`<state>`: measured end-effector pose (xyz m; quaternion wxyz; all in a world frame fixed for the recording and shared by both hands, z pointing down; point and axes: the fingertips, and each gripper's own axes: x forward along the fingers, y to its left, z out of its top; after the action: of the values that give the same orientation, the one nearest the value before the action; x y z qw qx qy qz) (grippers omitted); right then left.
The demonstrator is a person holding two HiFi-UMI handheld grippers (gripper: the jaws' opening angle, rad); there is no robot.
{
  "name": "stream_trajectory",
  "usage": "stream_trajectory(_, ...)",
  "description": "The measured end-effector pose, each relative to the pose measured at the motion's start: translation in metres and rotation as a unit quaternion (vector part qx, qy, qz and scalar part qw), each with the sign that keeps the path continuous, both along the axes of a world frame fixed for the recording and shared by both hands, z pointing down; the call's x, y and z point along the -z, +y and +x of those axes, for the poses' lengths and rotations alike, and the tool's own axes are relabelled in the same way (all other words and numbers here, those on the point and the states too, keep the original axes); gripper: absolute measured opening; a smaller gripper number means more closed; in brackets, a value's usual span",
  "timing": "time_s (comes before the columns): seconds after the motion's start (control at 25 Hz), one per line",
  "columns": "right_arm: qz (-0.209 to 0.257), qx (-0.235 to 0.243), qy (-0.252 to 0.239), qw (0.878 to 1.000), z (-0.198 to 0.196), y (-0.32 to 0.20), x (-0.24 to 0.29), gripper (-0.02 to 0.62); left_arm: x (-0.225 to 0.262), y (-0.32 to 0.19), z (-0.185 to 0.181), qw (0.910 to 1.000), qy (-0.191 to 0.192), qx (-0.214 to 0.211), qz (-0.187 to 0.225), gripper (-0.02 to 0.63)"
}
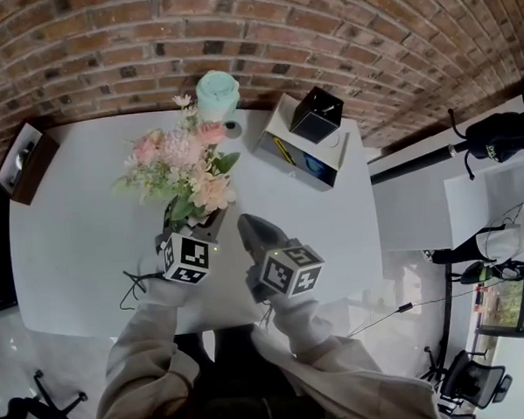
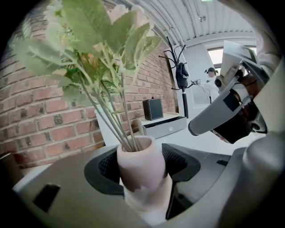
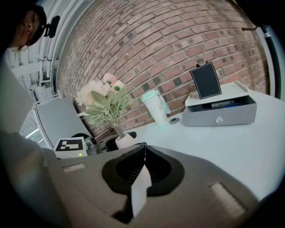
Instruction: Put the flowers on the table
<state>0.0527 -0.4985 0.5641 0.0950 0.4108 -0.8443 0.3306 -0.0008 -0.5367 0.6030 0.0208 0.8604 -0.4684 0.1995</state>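
Pinkish vase [image 2: 140, 171]: pinched in left gripper [image 1: 194, 227]; base hidden | right gripper [image 3: 143, 149]: pressed together

Beige sleeves [image 1: 143, 368] — 2 grey grippers [image 1: 193, 224] [image 1: 250, 224]

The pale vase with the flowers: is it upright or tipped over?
Upright. The vase sits mouth up between the left gripper's jaws, and the flower stems rise nearly straight from it.

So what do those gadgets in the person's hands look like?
The left gripper and right gripper are grey plastic with black ribbed pads; each carries a white cube printed with black square markers. Loose beige sleeves cover both arms.
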Motion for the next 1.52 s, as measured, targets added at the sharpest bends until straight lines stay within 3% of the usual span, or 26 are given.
stream_trajectory(0.2,0.000,-0.002,0.002,1.000,0.000,0.006,-0.001,0.000,0.003,0.000,0.000,0.9998,-0.001,0.010,0.017,0.258)
stream_trajectory(0.68,0.005,-0.024,0.011,1.000,0.005,0.022,-0.001,0.001,0.010,0.019,-0.014,0.9986,0.034,0.040,0.005,0.259)
stream_trajectory(0.8,0.011,-0.033,0.011,0.999,0.006,0.029,0.003,0.002,0.016,0.024,-0.016,0.9982,0.044,0.040,0.004,0.341)
stream_trajectory(1.2,0.034,-0.057,-0.007,0.998,0.004,0.071,0.031,0.002,0.043,0.085,-0.028,0.9971,0.055,0.051,-0.017,0.341)
stream_trajectory(1.48,0.061,-0.071,-0.030,0.995,-0.017,0.100,0.057,0.000,0.088,0.139,-0.032,0.9883,0.136,0.031,-0.061,0.332)
stream_trajectory(1.52,0.065,-0.073,-0.032,0.995,-0.020,0.104,0.061,0.001,0.095,0.147,-0.033,0.9871,0.145,0.031,-0.060,0.285)
